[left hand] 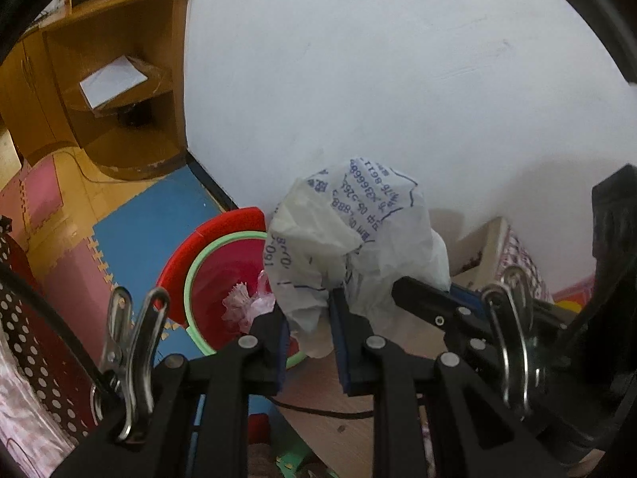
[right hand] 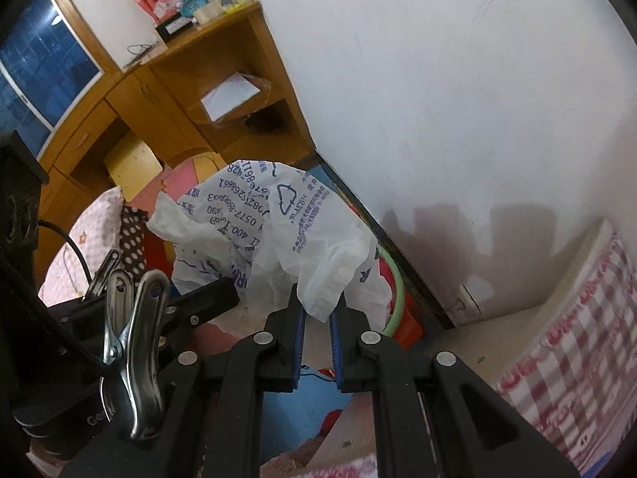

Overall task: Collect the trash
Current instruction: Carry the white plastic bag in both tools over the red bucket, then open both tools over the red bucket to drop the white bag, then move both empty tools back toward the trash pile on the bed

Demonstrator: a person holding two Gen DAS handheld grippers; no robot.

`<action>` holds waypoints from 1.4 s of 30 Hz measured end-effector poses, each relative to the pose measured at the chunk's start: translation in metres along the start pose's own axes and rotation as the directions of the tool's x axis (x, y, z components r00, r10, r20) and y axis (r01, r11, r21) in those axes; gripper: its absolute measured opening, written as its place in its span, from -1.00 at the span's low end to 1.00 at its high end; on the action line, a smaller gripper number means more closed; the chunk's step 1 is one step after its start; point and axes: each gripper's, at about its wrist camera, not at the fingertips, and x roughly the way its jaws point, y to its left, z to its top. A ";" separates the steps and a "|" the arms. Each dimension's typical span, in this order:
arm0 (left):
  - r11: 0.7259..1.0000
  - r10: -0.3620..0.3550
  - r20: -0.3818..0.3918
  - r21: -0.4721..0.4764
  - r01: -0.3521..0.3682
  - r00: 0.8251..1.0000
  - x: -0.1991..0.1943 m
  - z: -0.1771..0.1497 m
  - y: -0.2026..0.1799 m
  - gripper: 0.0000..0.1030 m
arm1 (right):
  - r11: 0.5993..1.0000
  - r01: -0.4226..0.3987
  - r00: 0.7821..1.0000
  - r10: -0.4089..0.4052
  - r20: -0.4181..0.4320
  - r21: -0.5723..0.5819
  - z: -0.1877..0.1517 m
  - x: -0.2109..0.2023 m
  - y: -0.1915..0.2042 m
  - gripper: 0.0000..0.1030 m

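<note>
Both grippers pinch one crumpled white plastic bag printed in blue. The left gripper is clamped on a lower fold, and the right gripper nips a hanging corner between nearly closed jaws; the right gripper's finger also shows at the bag's right side in the left wrist view. The bag hangs in the air, bulging upward from the two grips. The red bin with a green rim stands on the floor below and to the left of the bag, against the wall, and holds a pink wrapper. Judged from this, the bag must travel left and down; the left gripper is nearer the bin. A wooden ledge lies directly beneath the grippers, just beside the rim. A wooden cabinet stands well apart.
</note>
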 end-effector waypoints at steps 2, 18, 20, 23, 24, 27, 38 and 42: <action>1.000 0.005 -0.010 0.002 -0.005 1.000 0.008 0.004 0.003 -0.63 | 1.000 0.002 1.000 -0.002 -0.012 0.008 0.004 0.008 -0.001 -0.76; 0.999 0.050 -0.072 0.004 -0.050 0.996 0.036 0.017 0.021 -0.32 | 0.997 0.001 1.000 0.000 -0.016 0.071 0.006 0.021 -0.012 -0.49; 0.999 0.053 -0.072 0.013 -0.053 0.996 0.035 0.018 0.020 -0.32 | 0.997 -0.004 1.000 0.005 -0.012 0.078 0.006 0.018 -0.011 -0.49; 0.999 0.051 -0.074 0.019 -0.050 0.996 0.033 0.019 0.020 -0.32 | 0.996 -0.008 1.000 0.009 -0.003 0.087 0.004 0.012 -0.010 -0.49; 0.999 0.049 -0.075 0.021 -0.048 0.996 0.032 0.019 0.019 -0.32 | 0.996 -0.012 1.000 0.012 0.002 0.092 0.004 0.010 -0.011 -0.49; 0.999 0.046 -0.075 0.027 -0.045 0.996 0.028 0.019 0.019 -0.32 | 0.993 -0.025 0.999 0.022 0.027 0.112 0.000 -0.004 -0.011 -0.49; 0.995 0.056 -0.048 0.080 -0.052 0.997 -0.001 0.011 -0.001 -0.32 | 0.989 -0.056 0.993 0.040 0.115 0.137 -0.021 -0.054 -0.009 -0.49; 0.993 0.068 -0.028 0.100 -0.065 0.997 -0.018 0.004 -0.011 -0.32 | 0.988 -0.072 0.989 0.053 0.139 0.134 -0.036 -0.074 -0.002 -0.49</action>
